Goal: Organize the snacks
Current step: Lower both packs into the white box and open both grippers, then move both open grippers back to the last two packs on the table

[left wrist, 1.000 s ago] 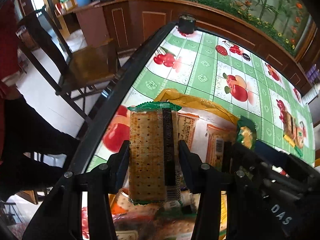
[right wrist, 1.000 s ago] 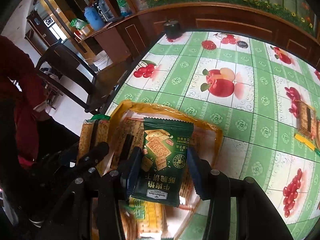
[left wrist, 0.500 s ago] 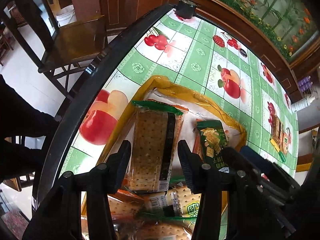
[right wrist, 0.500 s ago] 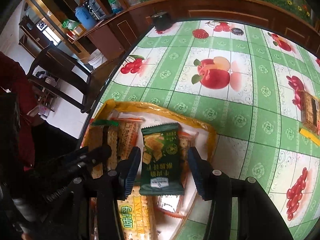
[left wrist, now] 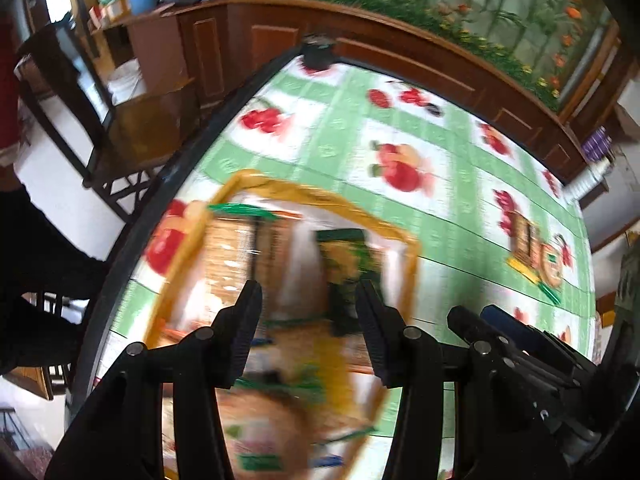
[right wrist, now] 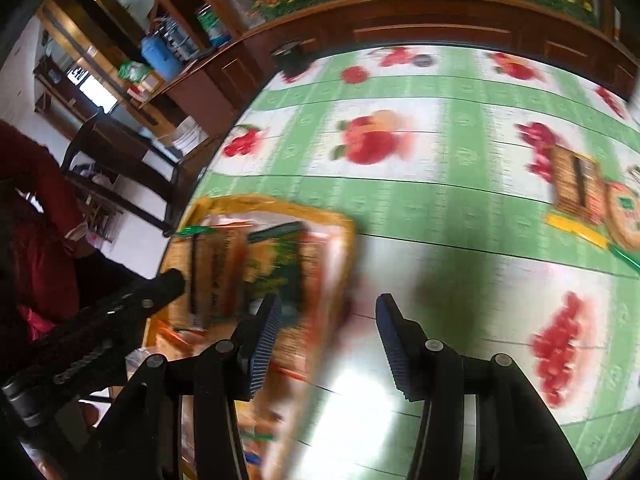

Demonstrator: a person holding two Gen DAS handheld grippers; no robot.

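A yellow-rimmed tray [left wrist: 320, 196] on the table holds several snack packs, among them a long cracker pack [left wrist: 230, 244] and a dark green biscuit pack [left wrist: 346, 258]. My left gripper [left wrist: 308, 312] is open and empty above the tray. My right gripper [right wrist: 326, 330] is open and empty, over the tray's right edge [right wrist: 340, 220] and the tablecloth. The cracker pack [right wrist: 212, 268] and green pack [right wrist: 280, 256] lie in the tray in the right wrist view. Both views are motion-blurred.
More snack packs [left wrist: 536, 252] lie loose on the green fruit-print tablecloth [left wrist: 440, 152] at the right; they also show in the right wrist view [right wrist: 592, 196]. A wooden chair [left wrist: 132, 128] stands beyond the table's left edge. A wooden cabinet [right wrist: 440, 28] runs behind the table.
Both grippers let go of their packs, which now lie in the tray. Both grippers have risen and swung to the right, the right one past the tray's edge.
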